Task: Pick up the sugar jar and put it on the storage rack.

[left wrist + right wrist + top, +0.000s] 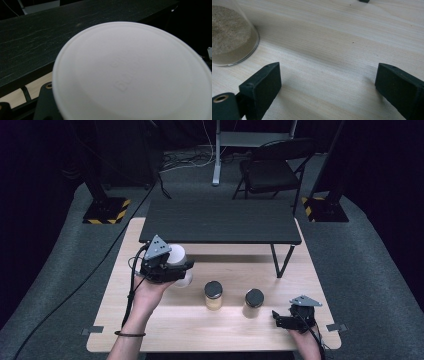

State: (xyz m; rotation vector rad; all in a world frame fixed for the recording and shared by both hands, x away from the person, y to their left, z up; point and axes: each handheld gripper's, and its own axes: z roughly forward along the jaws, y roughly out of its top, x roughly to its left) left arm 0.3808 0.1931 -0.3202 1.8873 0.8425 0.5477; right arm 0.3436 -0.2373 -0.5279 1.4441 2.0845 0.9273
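Currently your left hand-held gripper [176, 265] is clamped on a white jar [177, 257], carried clear of the counter [165, 320] left of centre in the high view. In the left gripper view its white lid [130, 72] faces the camera, so the jar's long axis appears to run roughly along the jaws rather than upright; confirm this before any set-down.

The dark shelf [220, 220] lies immediately beyond the jar, toward the top of the frame; its near edge is close to the lid. That edge is the relation to watch: a forward move must clear it, or the jar will probably strike the front.

Two black-lidded jars stand below and to the right of the held one: the left jar [213, 295] is nearer, the right jar [253, 302] farther. Both are well apart from the left hand-held gripper.

Your right hand-held gripper [276, 319] rests low at the lower right, jaws wide apart and holding nothing, just beside the right jar, whose sandy contents [229, 37] show at upper left of the right gripper view.
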